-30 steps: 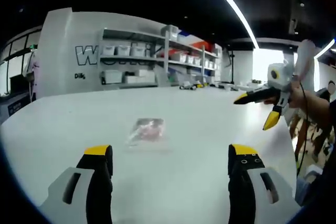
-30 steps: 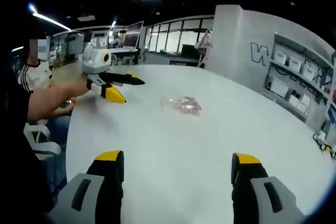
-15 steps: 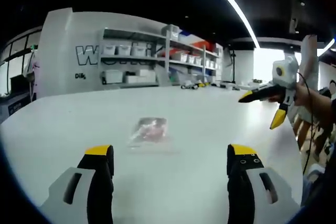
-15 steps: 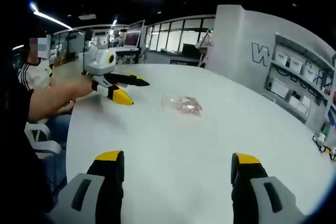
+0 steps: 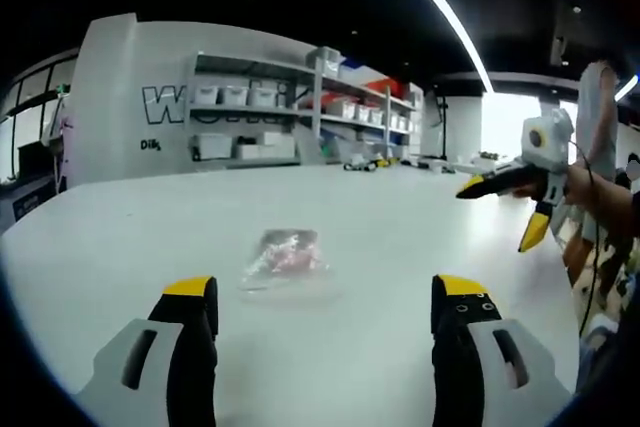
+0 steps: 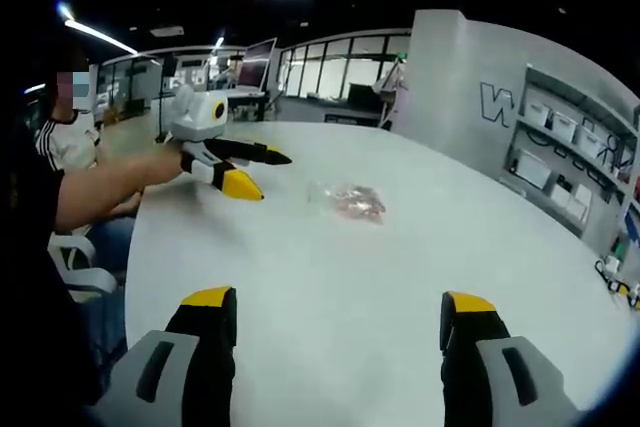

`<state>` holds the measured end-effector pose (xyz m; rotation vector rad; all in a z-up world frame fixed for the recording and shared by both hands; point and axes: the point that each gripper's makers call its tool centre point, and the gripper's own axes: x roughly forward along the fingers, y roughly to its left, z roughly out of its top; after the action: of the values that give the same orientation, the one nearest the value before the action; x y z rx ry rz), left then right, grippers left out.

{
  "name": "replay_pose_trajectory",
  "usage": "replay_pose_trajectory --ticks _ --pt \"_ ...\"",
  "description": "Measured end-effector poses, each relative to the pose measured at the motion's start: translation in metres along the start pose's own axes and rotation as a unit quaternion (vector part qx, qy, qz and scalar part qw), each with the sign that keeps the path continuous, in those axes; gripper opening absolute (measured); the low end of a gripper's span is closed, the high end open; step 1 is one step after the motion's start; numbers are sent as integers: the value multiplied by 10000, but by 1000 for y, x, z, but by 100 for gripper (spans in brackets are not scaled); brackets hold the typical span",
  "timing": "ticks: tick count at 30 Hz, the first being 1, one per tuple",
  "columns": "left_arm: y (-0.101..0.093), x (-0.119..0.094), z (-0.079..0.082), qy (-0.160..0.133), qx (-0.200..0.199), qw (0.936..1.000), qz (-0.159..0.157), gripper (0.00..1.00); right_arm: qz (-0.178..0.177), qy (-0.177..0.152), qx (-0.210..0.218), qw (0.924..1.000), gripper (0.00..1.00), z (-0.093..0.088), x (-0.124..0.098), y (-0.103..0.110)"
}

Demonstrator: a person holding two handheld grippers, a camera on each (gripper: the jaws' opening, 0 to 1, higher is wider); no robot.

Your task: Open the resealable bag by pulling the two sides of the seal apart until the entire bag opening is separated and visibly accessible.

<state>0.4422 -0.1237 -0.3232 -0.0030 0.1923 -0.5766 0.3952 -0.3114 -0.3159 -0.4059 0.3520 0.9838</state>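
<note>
Resealable bag (image 5: 284, 255) lies flat on the counter (image 5: 380, 247) at twelve o'clock, thin, limp, slippery-looking; left claw (image 5: 315, 297) and right claw (image 6: 338, 309) both wide, empty; pinch each seal lip.

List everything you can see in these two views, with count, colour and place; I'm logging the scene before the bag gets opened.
resealable bag: one, clear with reddish contents, lying flat on the table, untouched.
table: one, white, under the bag.
shelving: one unit, grey, holding white bins, by the far wall.
ceiling light strips: several, white, overhead.
seated person: one, striped top, beyond the table's left edge in the right gripper view.
left gripper: one, black with yellow tips, jaws apart, nearest the bag.
right gripper: one, same colours, jaws apart, above the table.
</note>
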Motion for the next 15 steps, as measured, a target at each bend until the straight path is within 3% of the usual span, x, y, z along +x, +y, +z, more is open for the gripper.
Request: replay_pose_trajectory --ticks 15 --pt "10 7 -3 58 -44 10000 46 85 6 0 18 10000 85 -1 2 0"
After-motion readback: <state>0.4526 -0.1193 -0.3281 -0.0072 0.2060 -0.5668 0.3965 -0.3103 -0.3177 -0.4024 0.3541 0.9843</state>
